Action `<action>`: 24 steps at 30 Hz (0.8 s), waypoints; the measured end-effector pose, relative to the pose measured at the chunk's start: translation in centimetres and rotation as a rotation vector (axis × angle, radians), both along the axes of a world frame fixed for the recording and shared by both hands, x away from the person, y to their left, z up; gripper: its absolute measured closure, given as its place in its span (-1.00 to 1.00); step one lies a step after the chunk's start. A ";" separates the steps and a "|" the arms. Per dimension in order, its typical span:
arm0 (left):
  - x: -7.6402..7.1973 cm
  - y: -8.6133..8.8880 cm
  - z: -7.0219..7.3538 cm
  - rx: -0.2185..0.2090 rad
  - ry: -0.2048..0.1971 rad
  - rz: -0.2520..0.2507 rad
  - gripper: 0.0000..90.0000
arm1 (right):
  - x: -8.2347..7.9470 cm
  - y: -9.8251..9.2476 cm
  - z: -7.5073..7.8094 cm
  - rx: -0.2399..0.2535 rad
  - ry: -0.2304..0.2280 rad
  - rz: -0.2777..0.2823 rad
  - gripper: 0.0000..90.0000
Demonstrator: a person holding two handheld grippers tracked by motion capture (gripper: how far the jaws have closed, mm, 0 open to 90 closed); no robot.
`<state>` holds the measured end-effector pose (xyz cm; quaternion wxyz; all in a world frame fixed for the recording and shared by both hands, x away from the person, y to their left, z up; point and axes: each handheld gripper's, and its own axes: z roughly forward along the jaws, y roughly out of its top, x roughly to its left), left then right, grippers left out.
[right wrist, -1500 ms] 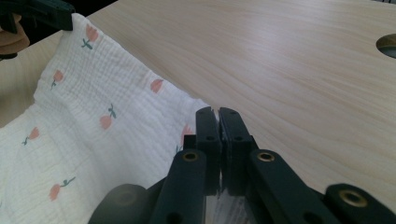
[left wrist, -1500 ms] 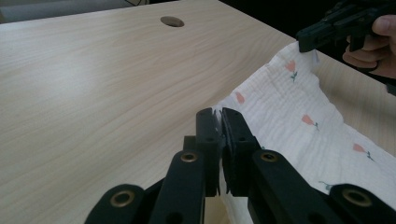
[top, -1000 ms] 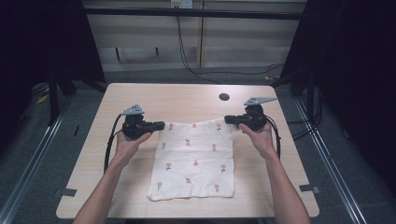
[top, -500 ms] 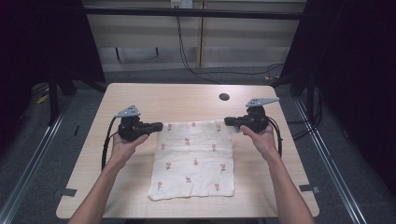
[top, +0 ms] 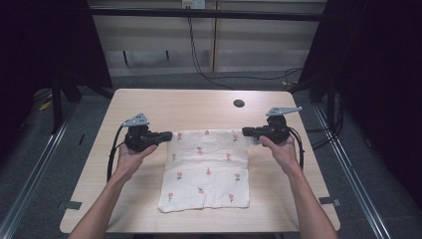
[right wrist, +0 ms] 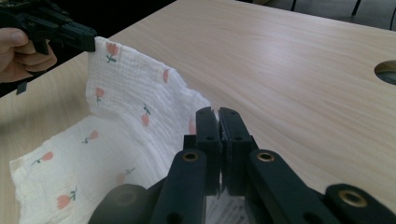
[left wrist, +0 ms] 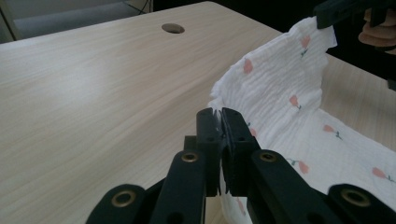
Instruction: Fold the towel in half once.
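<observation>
Left tool (top: 167, 134) and right tool (top: 246, 131) each clenched on far corner of tulip-print cloth (top: 206, 169) (edge lifted off desk (top: 199, 104)), likely for folding.

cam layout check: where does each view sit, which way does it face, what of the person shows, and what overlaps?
High view: above the person's side, looking forward and down on the table; both forearms, left tool, right tool.
Left gripper view: on the left tool, looking along the cloth to the right tool and its fingers.
Right gripper view: on the right tool, facing the left tool.
Shared: the cloth, each far corner pinched by a tool.
</observation>
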<state>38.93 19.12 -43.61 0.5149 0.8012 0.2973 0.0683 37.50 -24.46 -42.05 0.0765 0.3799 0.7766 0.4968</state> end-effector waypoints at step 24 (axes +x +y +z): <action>-4.6 0.8 1.1 0.033 -0.042 -0.106 0.93 | -5.0 -0.1 0.4 -0.018 0.006 0.063 0.95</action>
